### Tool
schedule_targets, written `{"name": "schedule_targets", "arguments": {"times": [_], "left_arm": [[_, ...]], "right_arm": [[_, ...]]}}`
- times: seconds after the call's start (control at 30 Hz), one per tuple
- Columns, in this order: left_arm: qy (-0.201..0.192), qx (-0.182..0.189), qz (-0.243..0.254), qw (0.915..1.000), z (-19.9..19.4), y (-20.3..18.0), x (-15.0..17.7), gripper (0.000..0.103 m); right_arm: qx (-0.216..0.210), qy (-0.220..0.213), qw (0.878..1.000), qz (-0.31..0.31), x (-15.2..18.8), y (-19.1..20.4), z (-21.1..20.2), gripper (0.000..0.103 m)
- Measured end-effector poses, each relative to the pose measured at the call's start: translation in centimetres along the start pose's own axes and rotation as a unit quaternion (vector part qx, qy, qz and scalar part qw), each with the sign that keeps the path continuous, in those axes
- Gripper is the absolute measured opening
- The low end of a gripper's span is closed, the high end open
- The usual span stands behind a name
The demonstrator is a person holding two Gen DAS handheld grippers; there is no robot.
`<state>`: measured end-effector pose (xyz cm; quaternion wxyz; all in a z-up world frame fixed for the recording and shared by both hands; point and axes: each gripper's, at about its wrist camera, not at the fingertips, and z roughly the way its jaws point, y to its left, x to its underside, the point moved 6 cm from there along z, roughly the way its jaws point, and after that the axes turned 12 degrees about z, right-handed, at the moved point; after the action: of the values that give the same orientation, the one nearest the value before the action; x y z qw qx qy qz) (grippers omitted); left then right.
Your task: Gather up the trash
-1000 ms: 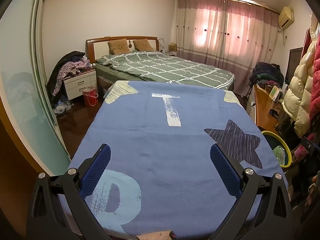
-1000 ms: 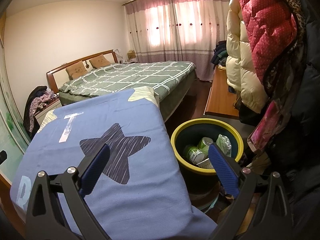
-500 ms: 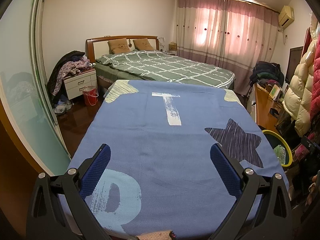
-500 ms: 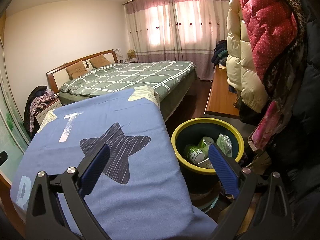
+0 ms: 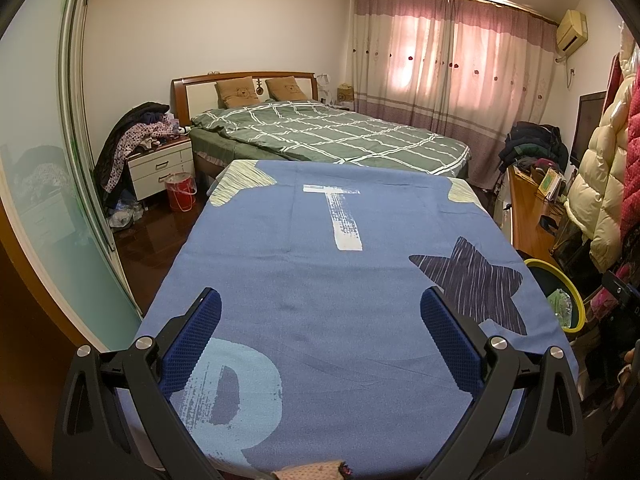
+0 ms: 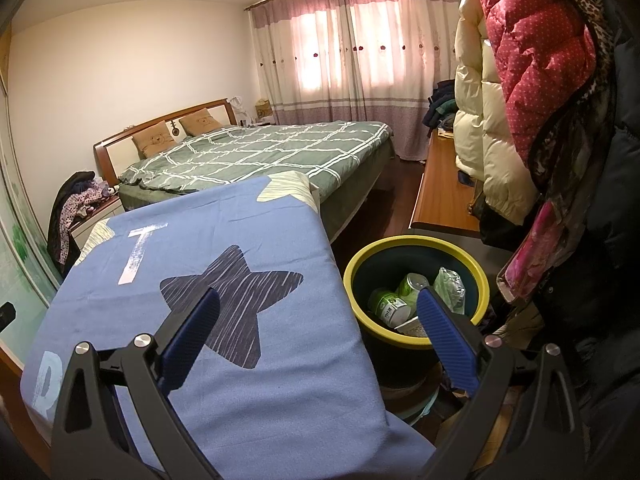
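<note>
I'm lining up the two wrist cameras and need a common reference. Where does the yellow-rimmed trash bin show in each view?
Left wrist: the trash bin sits at the right edge, partly hidden behind the blue cloth.
Right wrist: the trash bin is right of centre beside the cloth, with cans inside.
Shared landmark: the dark star printed on the cloth, nearest the bin.

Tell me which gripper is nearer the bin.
Right. The right gripper hovers beside the bin, one finger overlapping its rim. The left gripper is over the cloth, bin off to its right.
</note>
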<state>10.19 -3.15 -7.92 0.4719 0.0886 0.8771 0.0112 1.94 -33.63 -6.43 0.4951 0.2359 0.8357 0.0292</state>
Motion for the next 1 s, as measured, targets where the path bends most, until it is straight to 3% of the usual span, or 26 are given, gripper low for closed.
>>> {"name": "schedule_targets", "arguments": {"times": [1.0], "left_arm": [[0.006,0.001,0.006,1.0,0.57,0.25,0.58,0.098]], "right_arm": [[0.0,0.002,1.0,0.0,0.18,0.14,0.18,0.094]]}}
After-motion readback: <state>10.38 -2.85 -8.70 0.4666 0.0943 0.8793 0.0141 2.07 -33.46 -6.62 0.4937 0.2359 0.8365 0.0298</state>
